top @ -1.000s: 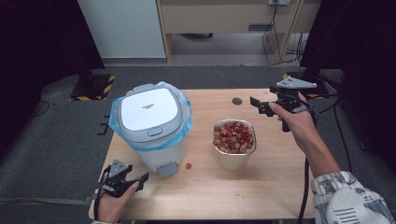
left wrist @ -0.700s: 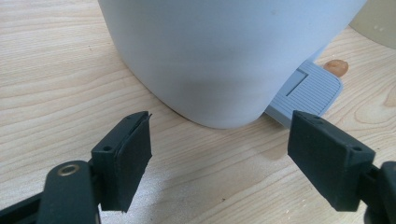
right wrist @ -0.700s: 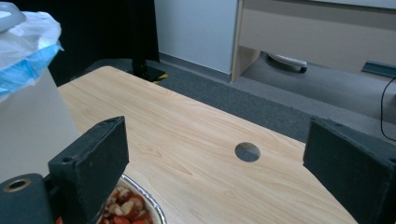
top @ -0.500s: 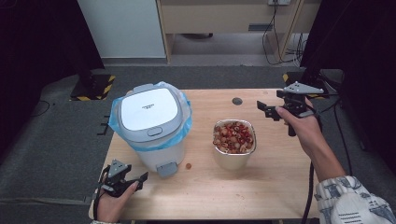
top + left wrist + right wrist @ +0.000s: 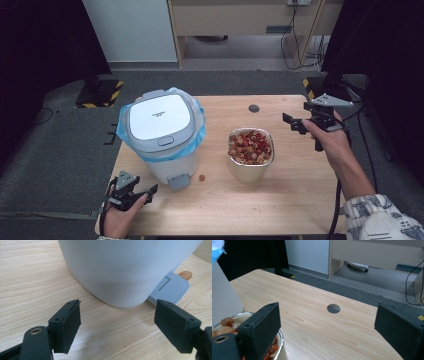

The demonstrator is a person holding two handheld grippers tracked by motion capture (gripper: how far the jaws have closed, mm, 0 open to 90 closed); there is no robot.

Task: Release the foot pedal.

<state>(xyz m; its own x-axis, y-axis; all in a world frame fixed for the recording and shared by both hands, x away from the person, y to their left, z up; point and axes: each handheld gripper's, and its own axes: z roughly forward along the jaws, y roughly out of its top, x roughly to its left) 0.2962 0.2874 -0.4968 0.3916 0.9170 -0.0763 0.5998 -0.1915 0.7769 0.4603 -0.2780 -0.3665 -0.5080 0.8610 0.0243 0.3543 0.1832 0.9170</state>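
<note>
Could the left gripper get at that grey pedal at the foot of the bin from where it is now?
Probably yes. The left gripper is open and sits low on the table just in front of the bin. The pedal lies a little ahead between its jaws, with bare wood between.

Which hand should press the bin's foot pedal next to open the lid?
Left. The left gripper sits open, low at the bin base, beside the pedal. The right gripper is up past the food bowl.
</note>
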